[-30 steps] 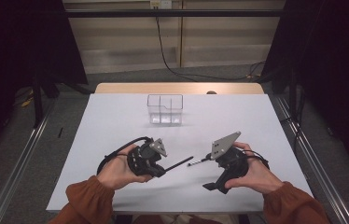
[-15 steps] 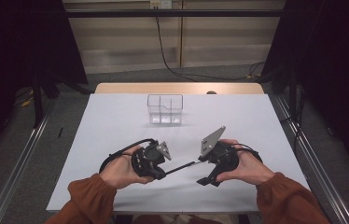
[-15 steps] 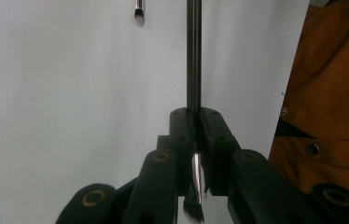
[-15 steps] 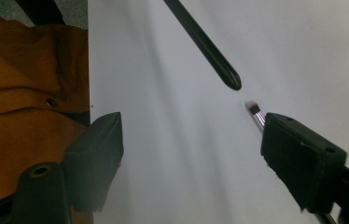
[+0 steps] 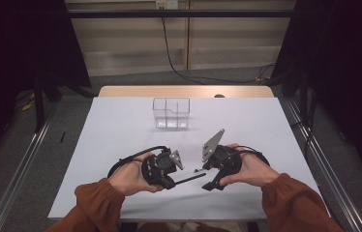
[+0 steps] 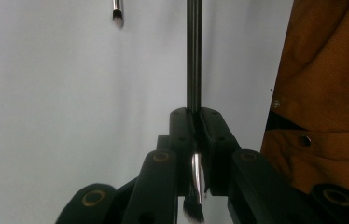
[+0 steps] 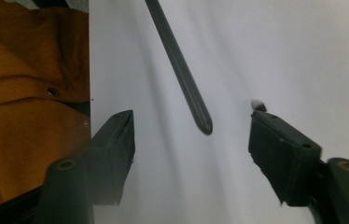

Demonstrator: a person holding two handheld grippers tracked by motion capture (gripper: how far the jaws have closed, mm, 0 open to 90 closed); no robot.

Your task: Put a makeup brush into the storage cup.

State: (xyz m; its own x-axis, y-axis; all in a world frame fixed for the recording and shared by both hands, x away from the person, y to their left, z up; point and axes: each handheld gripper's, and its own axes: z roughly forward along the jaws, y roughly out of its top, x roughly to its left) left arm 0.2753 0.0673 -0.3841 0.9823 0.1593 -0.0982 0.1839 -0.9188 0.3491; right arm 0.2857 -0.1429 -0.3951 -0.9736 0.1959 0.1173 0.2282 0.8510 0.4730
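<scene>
My left gripper [image 5: 173,182] [image 6: 195,114] is shut on a thin black make-up brush [image 5: 191,179] [image 6: 193,56]. The brush's silver ferrule and bristles sit behind the pads, and its handle points right toward my right gripper [image 5: 208,179] [image 7: 191,123]. The right jaws stand open and have just been closing. The rounded handle end [image 7: 203,123] hangs between them, touching neither pad. A second, small brush [image 5: 197,170] [image 6: 117,14] lies on the white table just beyond the grippers. Its bristle tip [image 7: 258,105] peeks over the right jaw in the right gripper view.
A clear plastic box with compartments [image 5: 171,113] stands upright toward the back middle of the white table [image 5: 121,125]. Orange sleeves [image 5: 97,205] come in from the front edge. Metal rails run along both sides of the table.
My right gripper has moved left toward the left one, and its jaws have narrowed. The held brush's handle end now lies between them. The left gripper has barely shifted.
</scene>
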